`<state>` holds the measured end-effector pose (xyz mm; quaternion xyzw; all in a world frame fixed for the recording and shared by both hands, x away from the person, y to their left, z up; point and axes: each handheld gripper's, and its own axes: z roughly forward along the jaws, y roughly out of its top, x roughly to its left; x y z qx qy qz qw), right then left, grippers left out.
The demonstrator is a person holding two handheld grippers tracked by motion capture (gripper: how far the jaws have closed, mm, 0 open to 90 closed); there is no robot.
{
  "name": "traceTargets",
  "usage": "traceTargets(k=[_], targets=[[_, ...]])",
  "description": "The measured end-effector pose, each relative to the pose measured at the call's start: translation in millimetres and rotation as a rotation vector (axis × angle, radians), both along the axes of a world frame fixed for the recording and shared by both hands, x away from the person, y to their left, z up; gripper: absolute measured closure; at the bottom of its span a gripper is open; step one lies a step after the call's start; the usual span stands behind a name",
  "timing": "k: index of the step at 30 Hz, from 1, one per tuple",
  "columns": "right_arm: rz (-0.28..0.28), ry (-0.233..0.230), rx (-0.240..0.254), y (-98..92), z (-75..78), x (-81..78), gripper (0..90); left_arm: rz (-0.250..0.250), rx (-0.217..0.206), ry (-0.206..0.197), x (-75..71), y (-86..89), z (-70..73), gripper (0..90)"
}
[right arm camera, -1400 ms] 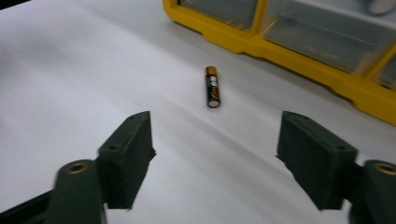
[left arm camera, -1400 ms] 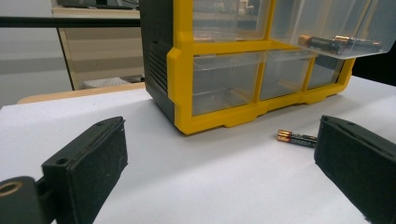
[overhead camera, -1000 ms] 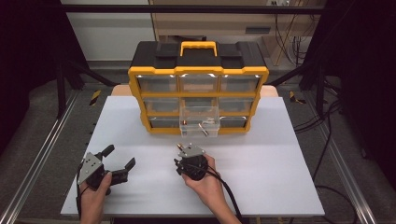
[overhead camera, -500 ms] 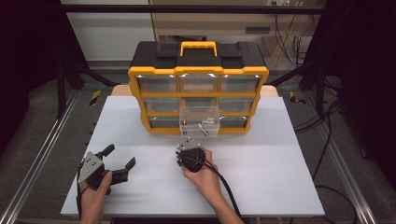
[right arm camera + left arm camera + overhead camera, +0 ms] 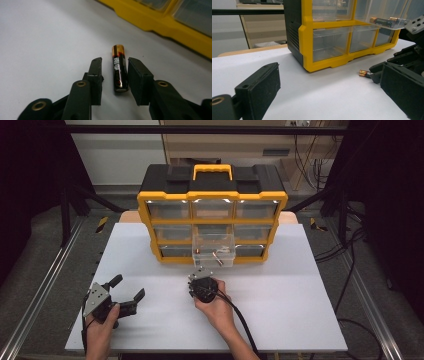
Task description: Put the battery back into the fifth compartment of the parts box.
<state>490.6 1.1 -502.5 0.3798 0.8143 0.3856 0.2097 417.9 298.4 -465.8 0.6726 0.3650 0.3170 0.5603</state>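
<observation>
A battery (image 5: 119, 71) lies flat on the white worktop (image 5: 300, 290), just in front of the yellow-and-black drawer cabinet (image 5: 212, 215). In the right gripper view its long axis runs straight away from the camera, in line with the fingers, with the copper-coloured end pointing toward the cabinet's yellow base and the flat silver end toward the gripper body. In the left gripper view the same battery (image 5: 365, 73) lies on the worktop in front of the cabinet, copper end showing.

The right gripper (image 5: 115, 68) sits low over the worktop with one finger on each side of the battery. Its fingers have just been closing. The right-hand pad sits against the battery's side or very nearly so; a narrow strip of worktop shows between the battery and the left-hand pad, so the battery is bracketed but not yet pinched.

The left gripper (image 5: 129, 290) rests near the front left of the worktop, well apart from the battery, its fingers spread wide with nothing between them.

The cabinet's clear middle drawer (image 5: 214, 251) is pulled out and holds other batteries (image 5: 218, 256).
</observation>
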Motion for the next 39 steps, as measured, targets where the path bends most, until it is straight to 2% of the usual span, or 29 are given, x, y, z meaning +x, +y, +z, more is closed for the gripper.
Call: traceTargets(k=[3, 8, 10, 17, 27, 39], targets=[[0.014, 0.022, 0.024, 0.9, 0.3, -0.4, 76.7, -0.001, -0.001, 0.000, 0.1, 0.2, 0.1, 2.9], [0.018, 0.016, 0.019, 0.9, 0.6, -1.4, 77.3, 0.002, -0.003, 0.000, 0.3, 1.3, 0.3, 2.9], [0.021, -0.004, 0.008, 1.7, 3.3, -5.6, 77.3, 0.004, -0.004, -0.001, 0.2, 2.0, 0.7, 2.9], [0.053, -0.083, -0.010, -3.3, 20.9, -24.3, 77.4, 0.006, -0.003, -0.002, 0.3, 2.8, 0.9, 2.9], [0.074, -0.115, -0.007, -23.5, 41.0, -45.3, 77.4, 0.013, -0.002, -0.004, 0.4, 2.9, 0.6, 2.3], [0.095, -0.153, 0.053, -50.3, 77.8, -65.1, 77.4, 0.024, 0.006, -0.003, -1.3, 3.3, 0.9, 2.3]])
